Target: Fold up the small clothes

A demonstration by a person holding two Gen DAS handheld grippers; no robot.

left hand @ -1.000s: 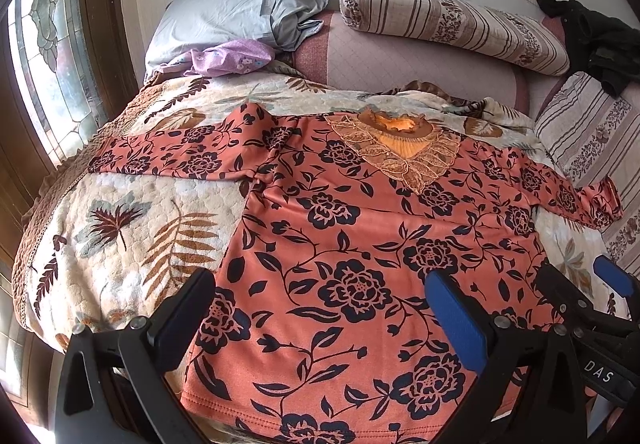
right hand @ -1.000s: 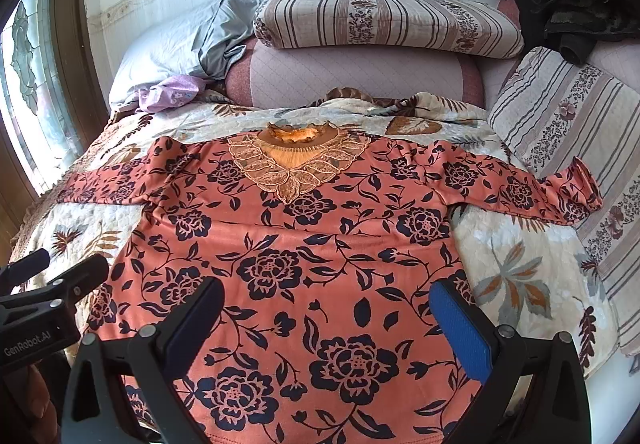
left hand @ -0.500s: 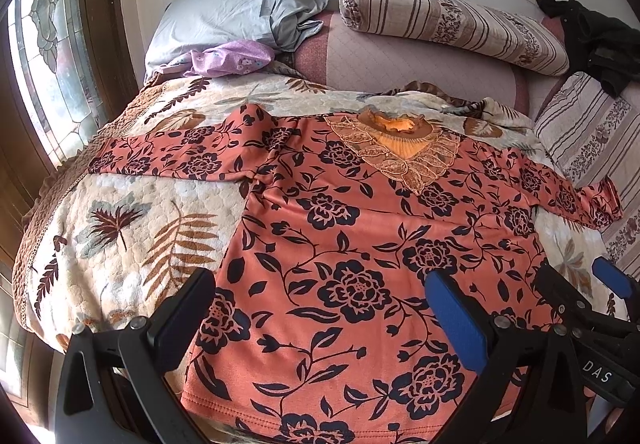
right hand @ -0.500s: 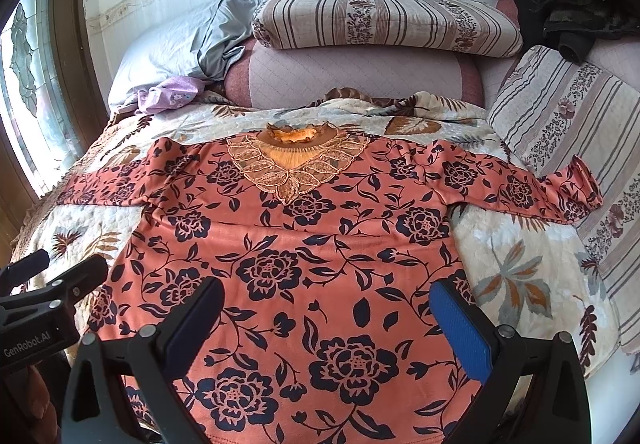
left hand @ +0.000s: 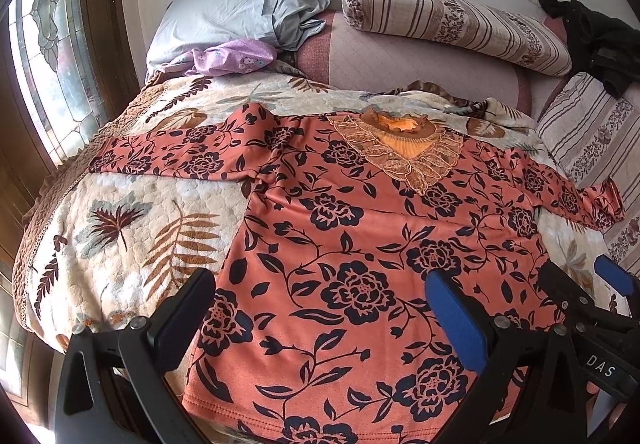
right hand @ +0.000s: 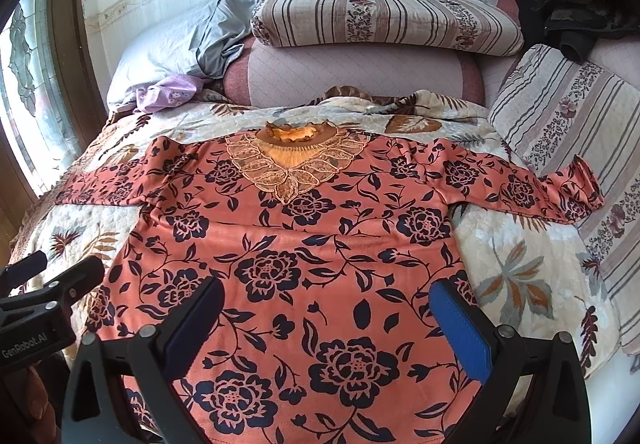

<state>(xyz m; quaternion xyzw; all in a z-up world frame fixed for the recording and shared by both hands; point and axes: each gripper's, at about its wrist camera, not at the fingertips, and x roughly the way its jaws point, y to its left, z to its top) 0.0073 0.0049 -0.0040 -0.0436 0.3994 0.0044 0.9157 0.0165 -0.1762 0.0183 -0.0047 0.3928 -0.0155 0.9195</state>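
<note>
Orange long-sleeved blouse with black flower print (left hand: 360,244) spread flat on leaf-patterned quilt (left hand: 132,228), neckline at 12 o'clock, left gripper (left hand: 320,308) and right gripper (right hand: 326,318) both spread wide above hem, holding nothing

Orange floral blouse (right hand: 320,244) spread flat on leaf-print quilt (right hand: 520,264), right gripper (right hand: 326,318) fingers apart above hem, striped bolster (right hand: 380,19) behind.

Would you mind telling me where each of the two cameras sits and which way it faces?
Left wrist: sits on the left gripper near the bed's foot, facing the headboard over the floral top; its open fingers show, with the right gripper at the right edge.
Right wrist: sits on the right gripper, facing the same way, further right; its open fingers show, with the left gripper at the left edge.
Shared: the top, the quilt, the striped bolster.
</note>
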